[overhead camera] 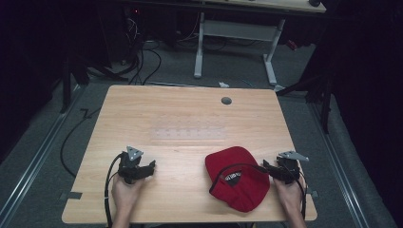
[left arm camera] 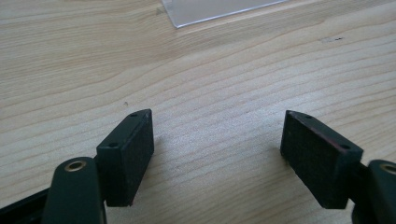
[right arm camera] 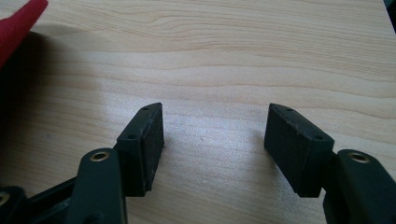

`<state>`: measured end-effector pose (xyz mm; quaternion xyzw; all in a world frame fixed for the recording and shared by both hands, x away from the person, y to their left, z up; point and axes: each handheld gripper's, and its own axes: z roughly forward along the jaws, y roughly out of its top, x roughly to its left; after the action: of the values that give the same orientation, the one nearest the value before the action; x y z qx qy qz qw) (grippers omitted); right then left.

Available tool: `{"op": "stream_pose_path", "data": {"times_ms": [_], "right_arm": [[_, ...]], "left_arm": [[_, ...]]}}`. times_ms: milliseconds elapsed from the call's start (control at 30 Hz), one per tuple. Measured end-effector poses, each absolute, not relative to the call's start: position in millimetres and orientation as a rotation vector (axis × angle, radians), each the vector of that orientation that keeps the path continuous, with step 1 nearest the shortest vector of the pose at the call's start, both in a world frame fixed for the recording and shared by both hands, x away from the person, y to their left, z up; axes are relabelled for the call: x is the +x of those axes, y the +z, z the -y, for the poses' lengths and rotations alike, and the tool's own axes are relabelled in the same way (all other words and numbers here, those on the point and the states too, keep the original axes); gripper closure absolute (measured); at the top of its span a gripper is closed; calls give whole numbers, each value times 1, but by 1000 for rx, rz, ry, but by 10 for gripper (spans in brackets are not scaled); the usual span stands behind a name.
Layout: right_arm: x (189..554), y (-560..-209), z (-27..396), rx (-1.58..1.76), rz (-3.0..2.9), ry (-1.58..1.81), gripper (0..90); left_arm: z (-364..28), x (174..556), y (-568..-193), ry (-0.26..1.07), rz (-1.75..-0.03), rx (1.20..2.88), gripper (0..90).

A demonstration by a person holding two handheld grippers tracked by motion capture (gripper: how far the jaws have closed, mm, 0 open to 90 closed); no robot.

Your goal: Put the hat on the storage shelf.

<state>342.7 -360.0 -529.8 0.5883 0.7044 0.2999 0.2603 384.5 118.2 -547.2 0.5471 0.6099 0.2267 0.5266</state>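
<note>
Two grippers rest low over a pale wooden counter [overhead camera: 190, 114], each held in a hand that comes in from the near edge. A red cap [overhead camera: 237, 176] lies on the near right part of the counter, turned so that its dark inner band and a label face up, its rounded crown toward the far side. The right gripper [overhead camera: 280, 170] sits just beside the cap's right edge, close to it, though whether it touches the cloth cannot be told from the high view. In the right gripper view its jaws stand spread wide with bare wood between them, and a corner of the red cap [right arm camera: 18, 23] shows at the upper left, apart from the jaws. The left gripper [overhead camera: 138, 168] is well apart from the cap, on the near left part of the counter. In the left gripper view its jaws are likewise spread, with nothing but wood grain between them, and the edge of a clear flat sheet [left arm camera: 219, 9] lies on the counter farther off. A small grey round cap [overhead camera: 226, 100] sits in the counter near its far edge.
</note>
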Motion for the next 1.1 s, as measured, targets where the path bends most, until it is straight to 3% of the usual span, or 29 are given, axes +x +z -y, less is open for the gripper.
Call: {"op": "stream_pose_path", "data": {"times_ms": [567,1100], "right_arm": [[337,-524,368,1633,-1836,915,478],[317,-494,373,1584,-1806,1130,481]], "left_arm": [[-118,384,-547,537,-1453,1312,260],[-118,384,-547,536,-1451,1314,262]]}}
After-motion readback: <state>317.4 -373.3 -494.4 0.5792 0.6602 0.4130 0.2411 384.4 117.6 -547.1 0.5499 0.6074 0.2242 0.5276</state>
